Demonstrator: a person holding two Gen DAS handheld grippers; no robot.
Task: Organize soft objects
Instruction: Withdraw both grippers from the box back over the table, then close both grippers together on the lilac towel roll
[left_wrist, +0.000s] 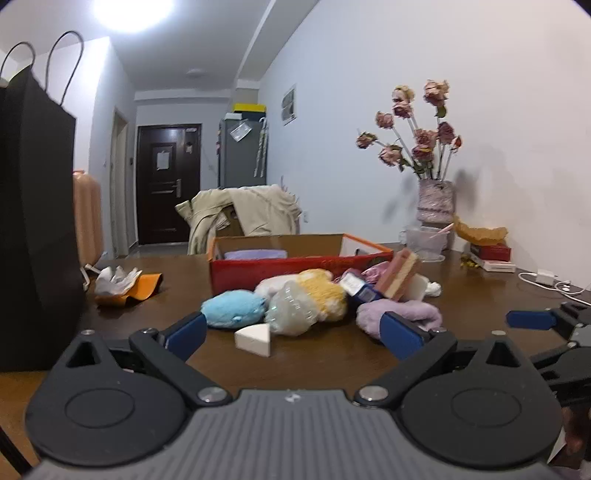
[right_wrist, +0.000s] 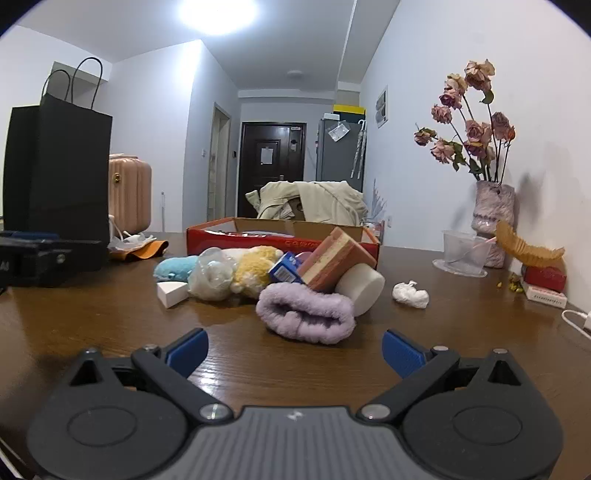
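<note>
Brown wood table (right_wrist: 110, 317), soft-toy pile (right_wrist: 255, 273), red box (right_wrist: 236, 242), blk bag (right_wrist: 55, 170)

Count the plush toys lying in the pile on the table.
2: a blue plush at the pile's left end and a yellow plush in its middle, behind the clear bag. More may be hidden underneath.

Bright ceiling lamp (left_wrist: 133, 11) blown out overhead, glare on brown table (right_wrist: 236, 369), fisheye-bent dark corners, vase (left_wrist: 436, 201) shadows seemingly motion-smeared.

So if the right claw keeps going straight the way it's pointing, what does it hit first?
Most likely the rolled lilac towel, which lies on the table dead ahead of the open right claw; nothing sits between them. Depth is hard to judge here.
</note>
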